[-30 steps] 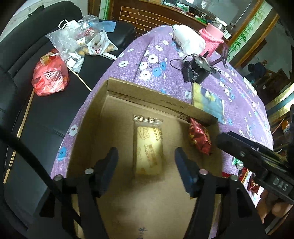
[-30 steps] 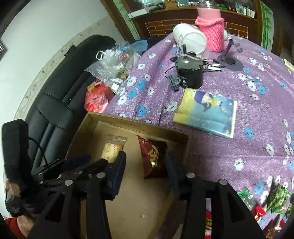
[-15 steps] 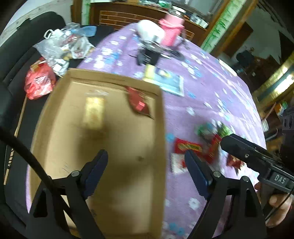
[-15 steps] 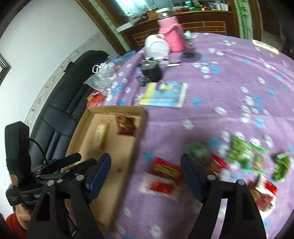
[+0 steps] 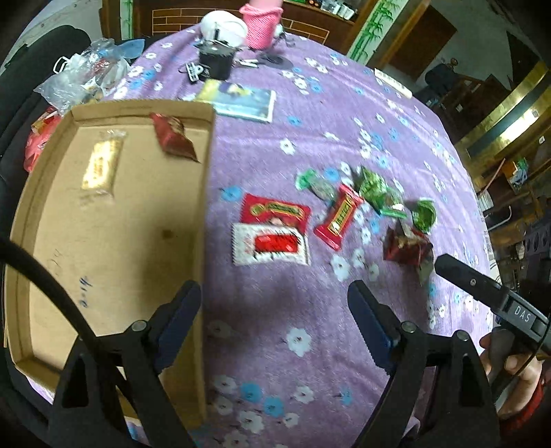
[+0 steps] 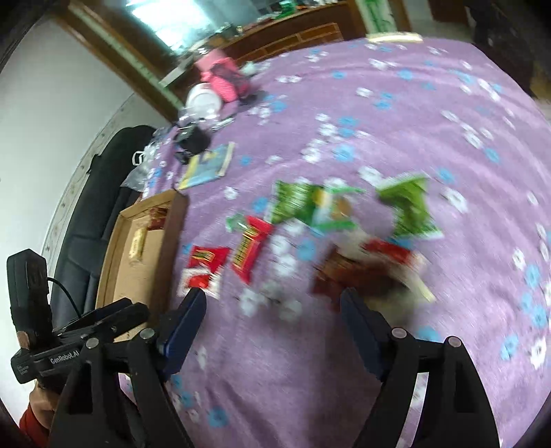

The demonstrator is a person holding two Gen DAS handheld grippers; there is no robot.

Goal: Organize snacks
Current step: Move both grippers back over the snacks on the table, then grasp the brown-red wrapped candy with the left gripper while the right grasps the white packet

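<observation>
A shallow cardboard box (image 5: 203, 220) lies on the purple flowered tablecloth and holds a beige packet (image 5: 101, 165) and a dark red packet (image 5: 172, 136). Loose snacks lie to its right: a red and a white-red packet (image 5: 272, 234), a red bar (image 5: 339, 215), green packets (image 5: 375, 187) and a dark red pack (image 5: 406, 246). My left gripper (image 5: 275, 310) is open and empty above the cloth beside the box. My right gripper (image 6: 272, 313) is open and empty just short of the snacks; the box (image 6: 113, 262) and the red bar (image 6: 249, 250) show there too.
At the table's far end stand a pink knitted holder (image 5: 260, 24), a white jar (image 5: 224, 26), a black device (image 5: 217, 60) and a booklet (image 5: 242, 101). Plastic bags (image 5: 82, 79) lie on the black sofa left of the table.
Both grippers have drawn back from over the box and swung right, toward the loose snacks. Their jaws have opened wider. The two packets stay in the box.
</observation>
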